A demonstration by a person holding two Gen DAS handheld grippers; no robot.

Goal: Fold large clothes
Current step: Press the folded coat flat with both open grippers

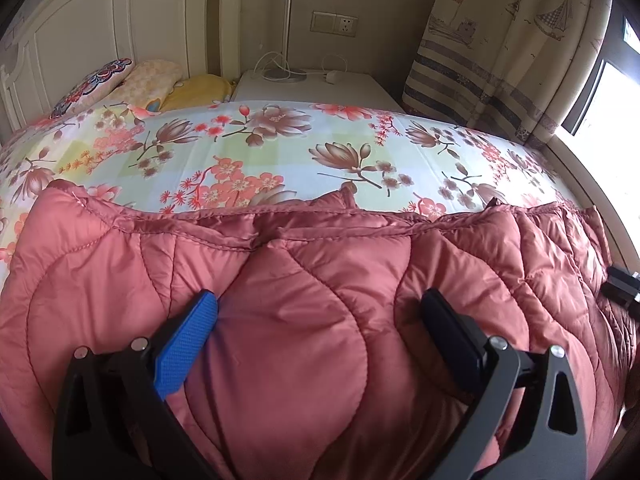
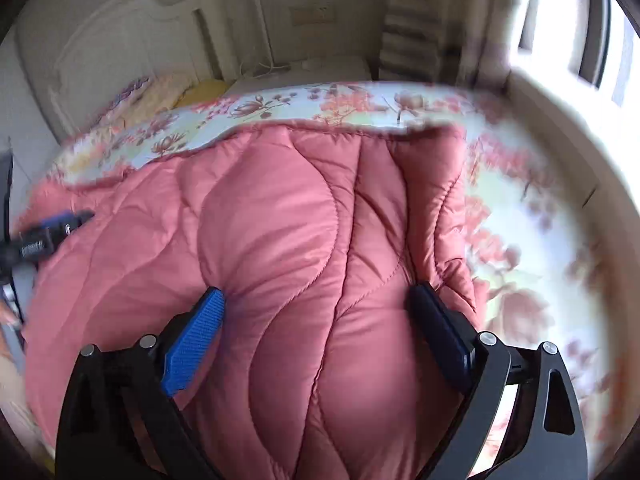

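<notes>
Pink quilted puffy coat (image 1: 280, 320): on floral bed (image 1: 280, 152), bulging between both tools' spread fingers. Left tool (image 1: 320, 312), right tool (image 2: 316, 304) apart, unclamped. Soft, light, slippery; likely best pinched at stitched hem.

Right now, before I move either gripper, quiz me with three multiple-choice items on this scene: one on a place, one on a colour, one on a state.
1. Where does the quilted jacket lie?
A on the floral bed sheet
B on the nightstand
C on the floor

2. Jacket colour?
A navy
B dusty pink
C white

3. State of the left gripper?
A shut
B open, astride padding
C out of view

Answers:
1 A, floral sheet shows beyond the jacket's hem.
2 B, pink in both views.
3 B, its fingers stand wide apart with fabric bulging between them; the right gripper looks alike.
</notes>
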